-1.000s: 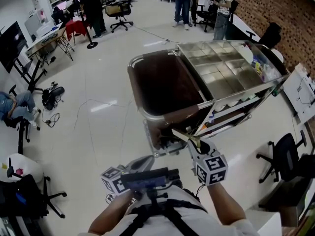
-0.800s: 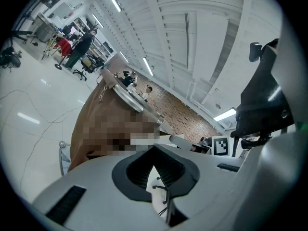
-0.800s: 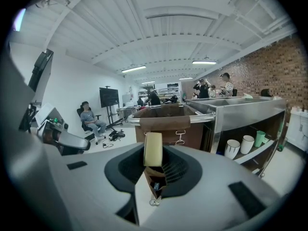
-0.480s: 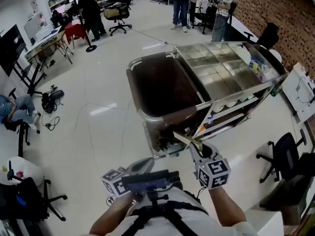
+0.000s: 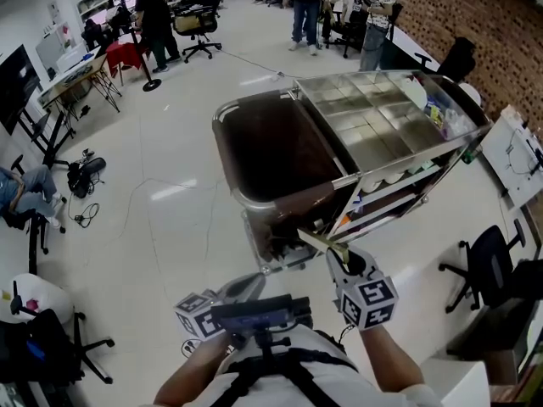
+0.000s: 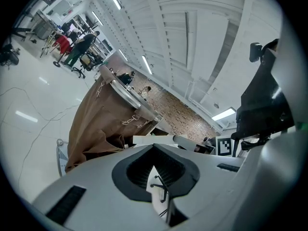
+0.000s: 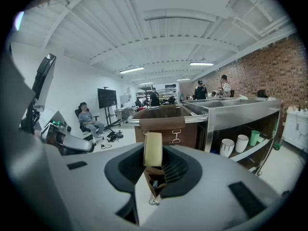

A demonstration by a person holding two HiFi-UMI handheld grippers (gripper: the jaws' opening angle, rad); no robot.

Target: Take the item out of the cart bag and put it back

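A steel cart [image 5: 383, 139] carries a brown bag [image 5: 270, 149] at its left end. My right gripper [image 5: 337, 251] is shut on a flat pale yellow item [image 5: 316, 237], held just in front of the bag's near rim. In the right gripper view the item [image 7: 153, 149] stands upright between the jaws, with the bag [image 7: 161, 122] straight ahead. My left gripper [image 5: 249, 281] hangs low near my chest, shut with nothing in it. From the left gripper view, the bag [image 6: 95, 125] hangs to the left.
Cups [image 7: 234, 145] stand on the cart's lower shelf. Office chairs [image 5: 488, 265] stand at the right, and another chair [image 5: 51, 337] at the lower left. People [image 5: 157, 15] stand at the far end of the room. Cables [image 5: 85, 210] lie on the floor at left.
The cart has slid slightly left and up in the head view. Both grippers keep their places, and the right one still holds the item.
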